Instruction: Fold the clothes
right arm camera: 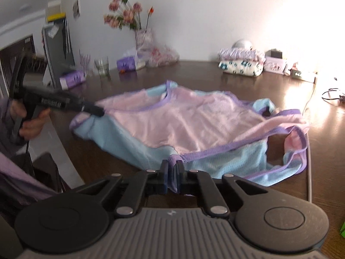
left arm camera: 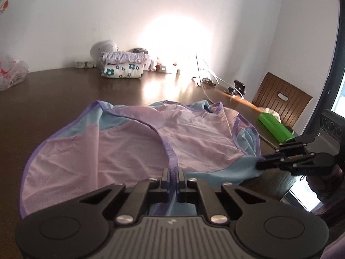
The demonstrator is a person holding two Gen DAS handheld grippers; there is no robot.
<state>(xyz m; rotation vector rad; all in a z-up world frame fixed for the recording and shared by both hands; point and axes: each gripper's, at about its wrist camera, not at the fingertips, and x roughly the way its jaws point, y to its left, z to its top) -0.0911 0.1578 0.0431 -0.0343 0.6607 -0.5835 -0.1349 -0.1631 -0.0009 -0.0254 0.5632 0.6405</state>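
A pink and light-blue mesh garment with purple trim (left arm camera: pixel 133 142) lies spread on the dark wooden table (left arm camera: pixel 54 90); it also shows in the right wrist view (right arm camera: pixel 183 120). My left gripper (left arm camera: pixel 172 173) is shut on the garment's purple-trimmed near edge. It shows in the right wrist view (right arm camera: pixel 98 111) pinching the garment's left corner. My right gripper (right arm camera: pixel 172 168) is shut on a purple-trimmed edge of the garment. It shows in the left wrist view (left arm camera: pixel 259 164) at the garment's blue right corner.
Folded clothes (left arm camera: pixel 123 65) are stacked at the table's far edge by the wall, with small boxes beside them. A green cylinder (left arm camera: pixel 275 127) and a wooden chair (left arm camera: pixel 282 99) are at the right. A flower vase (right arm camera: pixel 143 36), a glass (right arm camera: pixel 101 65) and tissue packs stand at the far left.
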